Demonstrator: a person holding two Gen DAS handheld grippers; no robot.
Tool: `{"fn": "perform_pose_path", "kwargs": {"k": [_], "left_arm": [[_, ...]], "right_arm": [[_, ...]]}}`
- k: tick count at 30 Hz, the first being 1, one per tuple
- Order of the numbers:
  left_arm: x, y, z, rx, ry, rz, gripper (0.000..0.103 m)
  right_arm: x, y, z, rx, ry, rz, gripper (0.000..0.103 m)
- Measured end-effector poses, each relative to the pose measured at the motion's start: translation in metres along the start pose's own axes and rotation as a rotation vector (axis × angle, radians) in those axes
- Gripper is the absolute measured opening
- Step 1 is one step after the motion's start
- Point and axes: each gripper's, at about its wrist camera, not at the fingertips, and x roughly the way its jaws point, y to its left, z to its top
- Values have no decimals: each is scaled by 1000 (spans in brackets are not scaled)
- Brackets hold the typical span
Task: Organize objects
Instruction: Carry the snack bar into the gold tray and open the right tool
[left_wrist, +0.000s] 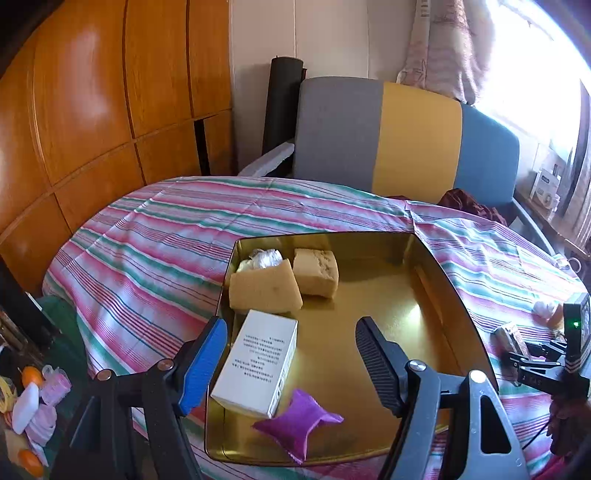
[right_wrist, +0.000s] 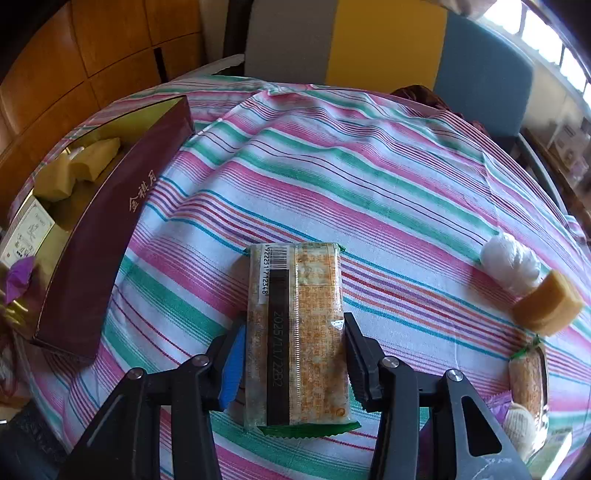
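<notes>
Spread over the whole table, a cloth with pink, green and white stripes (right_wrist: 369, 166), serving as the work surface. On its left part, a large shallow box with shiny gold inside and dark red outer wall (left_wrist: 369, 332), clearly the collecting place.

Already inside, packed toward the far-left corner so the rest of the floor stays free: two pale yellow sponge-like blocks (left_wrist: 264, 288) side by side and touching, a crumpled white wrapper (left_wrist: 264, 258) behind them, a white cardboard carton with printed text (left_wrist: 255, 365) along the left wall, and a small purple sachet (left_wrist: 299, 421) just beside the carton's near end.

Above the box, the left gripper (left_wrist: 291, 325), jaws wide apart and holding nothing, pointing down at the free gold floor.

To the right of the box, flat on the cloth, a long transparent snack packet with green ends and a barcode (right_wrist: 310, 288). Around its near half, the right gripper (right_wrist: 293, 325), pads against both long edges and seemingly clamped on it, probably because the narrow width fits the jaws best. Not yet lifted.

Further right, waiting on the cloth: a white wrapped ball (right_wrist: 509, 266) touching another yellow block (right_wrist: 546, 306).
</notes>
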Motion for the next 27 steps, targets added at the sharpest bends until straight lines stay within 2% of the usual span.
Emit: {"fn": "perform_pose_path", "kwargs": {"k": [13,19,27], "left_arm": [[-2,6,-14,-9,15,-41,73],[2,9,-19,-20,27,-52,73],[6,13,-21,-32,40,-58,73]], "right_arm": [[-2,0,3,106,24,-34,47],[-27,1,21,180,-25,26,47],[-68,44,50,156,-108,148,47]]}}
